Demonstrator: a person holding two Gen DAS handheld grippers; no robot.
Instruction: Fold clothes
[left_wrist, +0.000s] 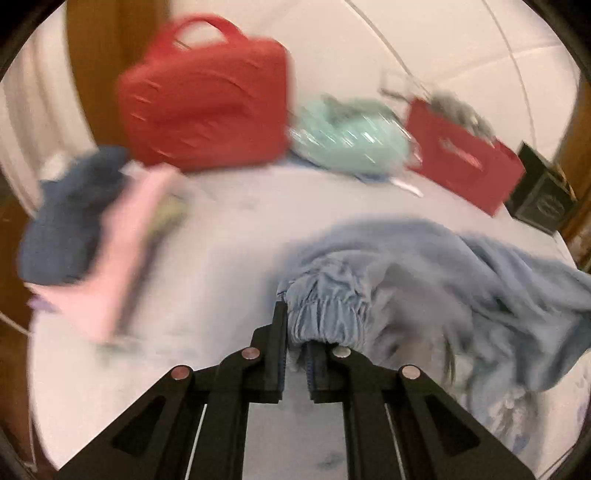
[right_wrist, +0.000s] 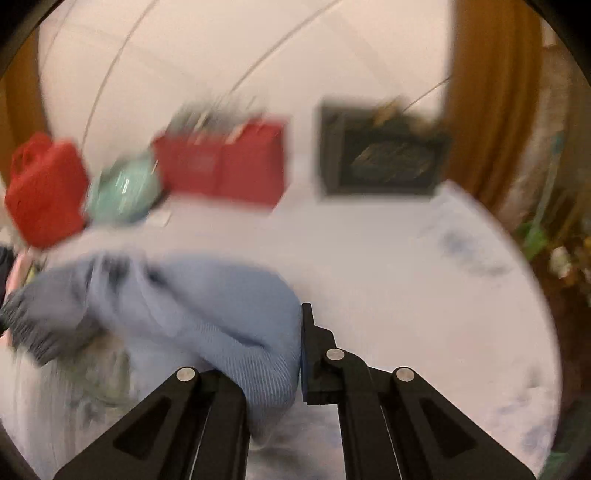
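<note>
A light blue garment lies bunched on the white bed sheet. In the left wrist view my left gripper is shut on its gathered elastic hem, and the cloth trails off to the right. In the right wrist view my right gripper is shut on the same blue garment. The ribbed fabric drapes over the gripper's left finger and hides it. A dark grey ribbed cuff hangs at the far left. Both views are blurred.
At the back of the bed stand a red bag, a teal wrapped bundle, a red paper bag and a black box. Dark blue cloth and pink cloth lie at the left. Bare sheet stretches to the right.
</note>
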